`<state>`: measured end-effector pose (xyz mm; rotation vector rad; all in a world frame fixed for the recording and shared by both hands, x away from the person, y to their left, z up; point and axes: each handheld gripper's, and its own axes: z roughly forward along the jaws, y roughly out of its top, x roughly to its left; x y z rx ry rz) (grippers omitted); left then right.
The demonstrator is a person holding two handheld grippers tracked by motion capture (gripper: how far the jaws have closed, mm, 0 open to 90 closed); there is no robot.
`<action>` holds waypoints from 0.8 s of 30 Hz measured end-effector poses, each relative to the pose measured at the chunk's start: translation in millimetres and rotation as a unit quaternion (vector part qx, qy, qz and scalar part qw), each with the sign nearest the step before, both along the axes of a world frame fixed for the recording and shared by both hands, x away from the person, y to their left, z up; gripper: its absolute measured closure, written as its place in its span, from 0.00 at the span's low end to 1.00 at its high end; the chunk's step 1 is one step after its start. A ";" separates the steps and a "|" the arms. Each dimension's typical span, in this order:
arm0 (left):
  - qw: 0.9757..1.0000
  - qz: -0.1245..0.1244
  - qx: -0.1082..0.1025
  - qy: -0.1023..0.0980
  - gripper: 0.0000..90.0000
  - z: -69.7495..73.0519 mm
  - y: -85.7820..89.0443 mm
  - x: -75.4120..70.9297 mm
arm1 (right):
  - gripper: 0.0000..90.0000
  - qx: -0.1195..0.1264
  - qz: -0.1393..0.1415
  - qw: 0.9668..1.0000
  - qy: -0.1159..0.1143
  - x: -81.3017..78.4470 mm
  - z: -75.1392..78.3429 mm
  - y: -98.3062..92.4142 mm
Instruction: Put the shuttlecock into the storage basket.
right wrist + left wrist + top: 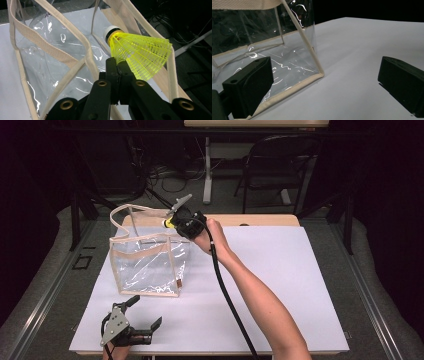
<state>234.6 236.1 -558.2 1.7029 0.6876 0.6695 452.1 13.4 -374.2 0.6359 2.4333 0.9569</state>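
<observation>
While my right gripper (117,75) pinches the yellow plastic shuttlecock (136,51) over the clear plastic bag with tan trim (147,260), I think dropping it in comes next. My left gripper (145,312) rests spread.

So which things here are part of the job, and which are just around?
In use:
- yellow shuttlecock, pinched in the right gripper
- clear tote bag, standing open beneath it

Just around:
- left gripper, open, idle near the bag
- folding chair behind the table
</observation>
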 end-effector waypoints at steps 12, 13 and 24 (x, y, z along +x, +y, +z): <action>1.000 0.000 0.000 0.000 0.00 0.1 0.4 -0.3 | 0.99 -0.008 -0.005 1.000 0.011 3.3 -1.8 5.7; 1.000 -0.001 -0.001 0.000 0.00 0.2 0.5 -0.3 | 0.99 -0.008 -0.004 1.000 0.010 3.9 -1.6 6.1; 1.000 0.000 -0.002 -0.001 0.00 0.6 1.2 -1.2 | 0.61 0.029 -0.013 0.999 0.011 1.1 5.5 0.2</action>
